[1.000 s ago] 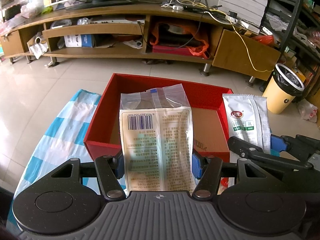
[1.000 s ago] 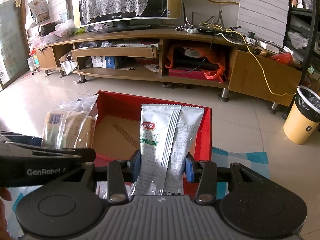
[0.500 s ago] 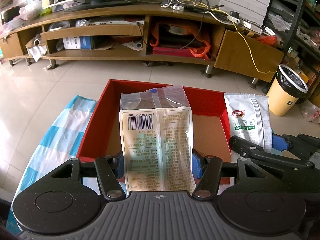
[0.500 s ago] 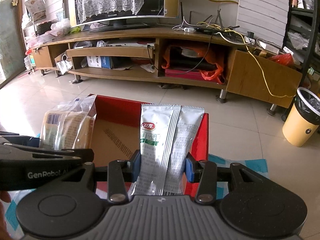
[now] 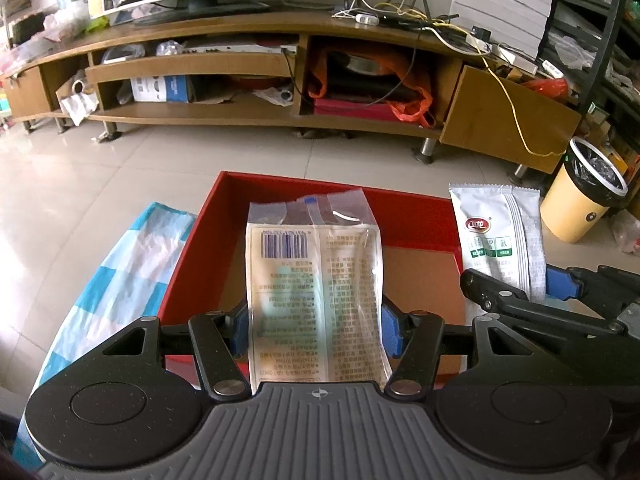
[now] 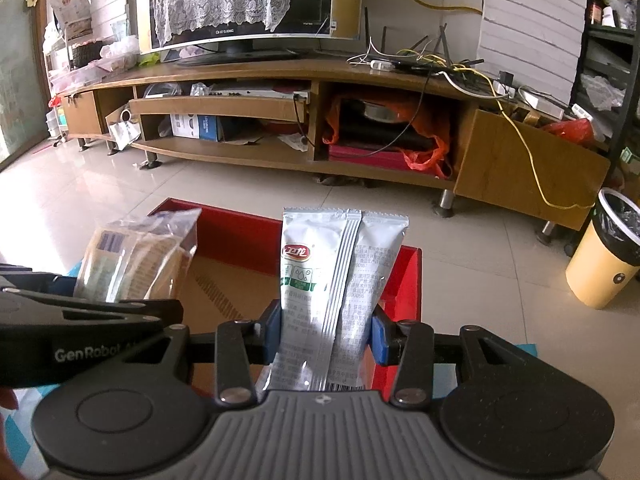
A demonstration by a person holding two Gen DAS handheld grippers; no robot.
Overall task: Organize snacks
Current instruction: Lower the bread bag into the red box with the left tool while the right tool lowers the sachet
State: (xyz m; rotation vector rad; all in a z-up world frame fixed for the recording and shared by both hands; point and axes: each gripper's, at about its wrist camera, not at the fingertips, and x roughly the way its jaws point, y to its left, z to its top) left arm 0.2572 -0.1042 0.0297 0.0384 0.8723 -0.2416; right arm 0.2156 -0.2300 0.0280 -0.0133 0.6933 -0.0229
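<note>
Red box [image 5: 416,216] looms seemingly nearer than before; both grippers' fingers [image 5: 390,330] still grasping snack packets [image 5: 316,300].

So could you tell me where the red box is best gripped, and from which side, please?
Grip the red box by its thin upright left wall, coming from above with one finger inside and one outside. It is open-topped with a bare rim there; both grippers currently hold snack packets.

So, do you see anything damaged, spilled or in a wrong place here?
Nothing stands out. The left gripper holds a clear snack pack and the right gripper a silver packet, both intact, above the open red box, which looks empty.
</note>
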